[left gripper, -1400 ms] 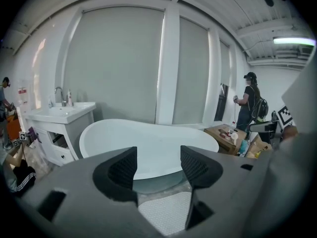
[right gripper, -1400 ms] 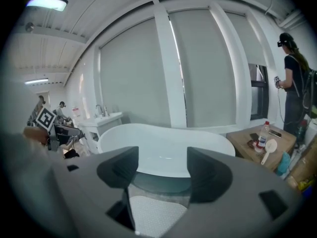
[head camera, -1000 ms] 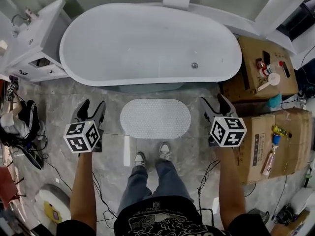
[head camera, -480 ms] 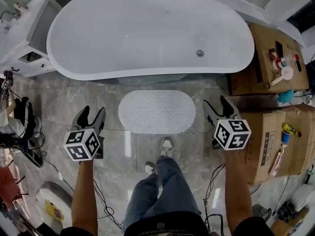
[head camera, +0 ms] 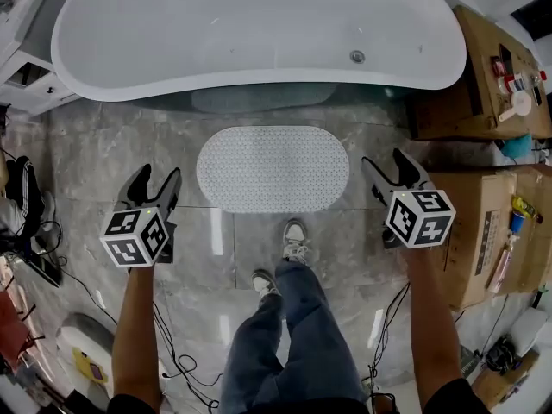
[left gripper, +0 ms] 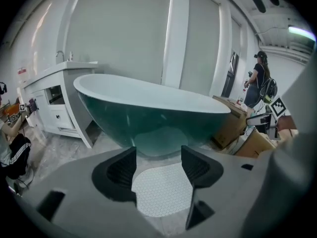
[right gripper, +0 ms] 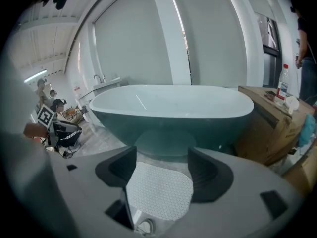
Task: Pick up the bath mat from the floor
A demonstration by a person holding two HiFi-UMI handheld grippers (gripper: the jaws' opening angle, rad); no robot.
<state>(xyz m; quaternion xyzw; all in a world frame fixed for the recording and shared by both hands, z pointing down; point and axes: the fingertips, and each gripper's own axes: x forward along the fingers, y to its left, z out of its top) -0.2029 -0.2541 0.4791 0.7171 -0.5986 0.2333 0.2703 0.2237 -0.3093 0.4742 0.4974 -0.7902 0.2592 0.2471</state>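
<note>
the bath mat (head camera: 272, 168), a white oval with a fine dotted texture, lies flat on the grey marble-look floor (head camera: 95, 145). it sits between the two claws, right of the left gripper (head camera: 159, 178) and left of the right gripper (head camera: 386, 162), and is apart from both.

in the left gripper view the dark jaws stand spread with nothing pinched. the mat shows through the gap, lower down and ahead on the floor. the right gripper view shows the same: jaws spread and empty, with the mat in the gap between them.

beyond the tips of both claws stands the freestanding bathtub (head camera: 259, 24), white inside and dark teal outside, its base just past the mat's far edge. behind the claws, the person's shoes (head camera: 295, 240) are near the mat's close edge.

outward of the right gripper are two cardboard boxes (head camera: 483, 231). the nearer one carries a dark printed label, too small to read. the far box (head camera: 470, 84) holds small bottles whose labels are likewise unreadable.

each claw's cube (head camera: 134, 235) bears black-and-white square marker patterns, with no words. outward of the left gripper's tips stands a white vanity cabinet (left gripper: 59, 98). cables (head camera: 172, 352) trail over the floor behind that claw.
</note>
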